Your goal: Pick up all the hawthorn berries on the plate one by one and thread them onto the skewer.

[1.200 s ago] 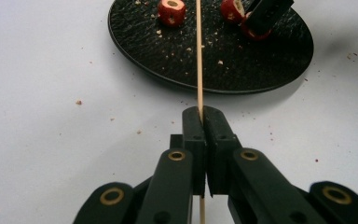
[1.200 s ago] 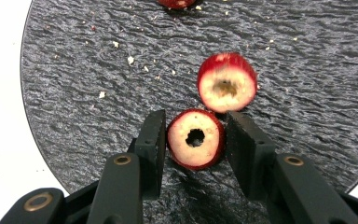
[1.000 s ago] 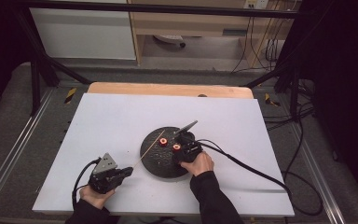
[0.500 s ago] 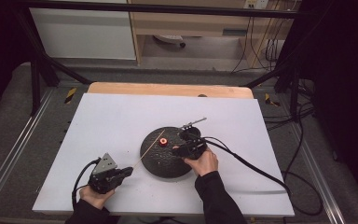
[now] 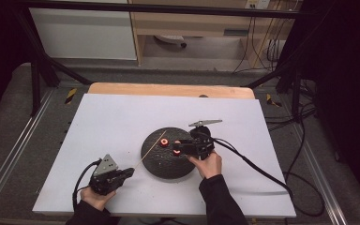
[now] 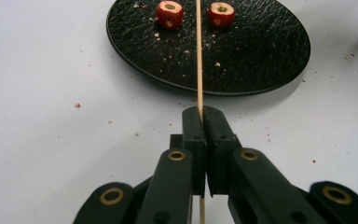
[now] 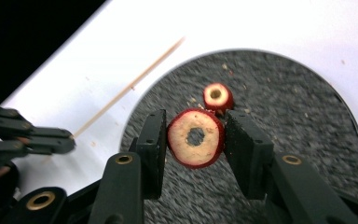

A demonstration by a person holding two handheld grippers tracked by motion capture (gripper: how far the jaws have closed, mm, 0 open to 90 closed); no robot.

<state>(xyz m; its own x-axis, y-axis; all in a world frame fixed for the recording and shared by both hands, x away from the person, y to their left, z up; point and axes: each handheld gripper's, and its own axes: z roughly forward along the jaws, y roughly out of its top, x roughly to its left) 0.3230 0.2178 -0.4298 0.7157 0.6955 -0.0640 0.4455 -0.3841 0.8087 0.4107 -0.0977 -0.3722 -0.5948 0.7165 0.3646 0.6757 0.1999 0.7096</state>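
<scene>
We see wide bare white table (image 5: 103, 122) in the upper left, while the black plate (image 5: 168, 166) and slanting skewer (image 5: 150, 150) crowd the lower centre.

white table top (image 5: 112, 122) | wooden edge (image 5: 168, 89) | floor cables (image 5: 304, 136)

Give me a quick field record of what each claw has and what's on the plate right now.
left claw: shut on skewer, which points over the plate
right claw: shut on cored red fruit piece, hole facing the camera
plate: black, round, on white table
on plate: second fruit piece, cored, plus crumbs
skewer load: none threaded yet
</scene>
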